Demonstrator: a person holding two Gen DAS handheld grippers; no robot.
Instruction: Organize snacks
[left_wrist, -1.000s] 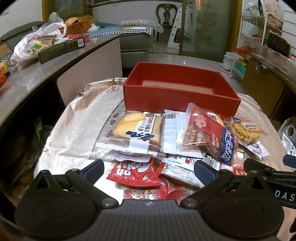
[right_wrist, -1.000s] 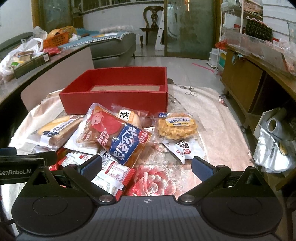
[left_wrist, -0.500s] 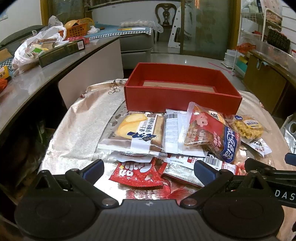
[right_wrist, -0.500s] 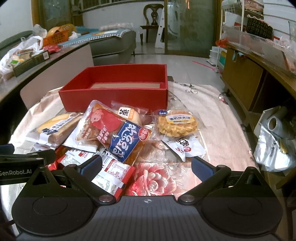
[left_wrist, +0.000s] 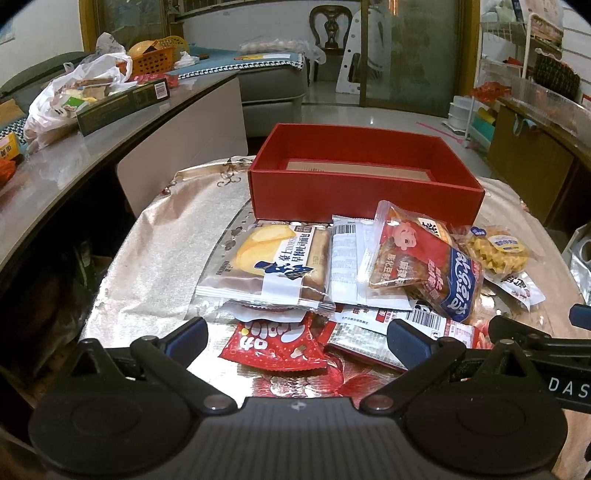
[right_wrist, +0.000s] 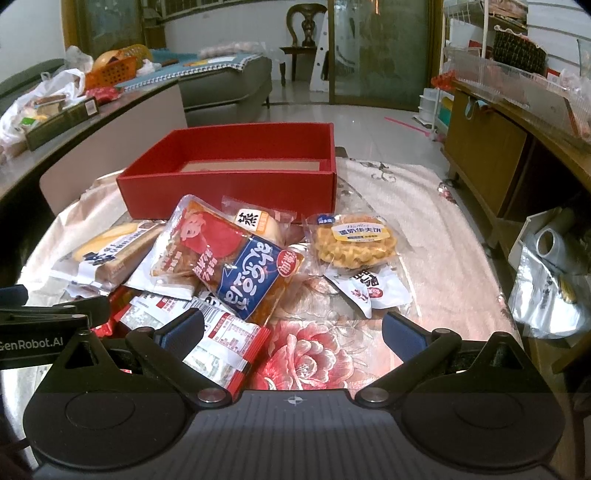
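On shiny floral cloth (right_wrist: 424, 236), crinkly snack packets (left_wrist: 421, 266), rectangular red cardboard box (left_wrist: 364, 173), both grippers' fingers (left_wrist: 184, 338) wide, empty.

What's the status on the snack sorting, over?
Left tongs open, right tongs open, both empty. Red box empty; snack packets still piled on the table in front of it. Nothing blocking the box.

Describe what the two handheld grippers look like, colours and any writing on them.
Both are black, with angled link arms, round discs at the base and dark blue finger pads. The left gripper reads GenRobot.AI on its side in the right view; the right gripper shows DAS in the left view.
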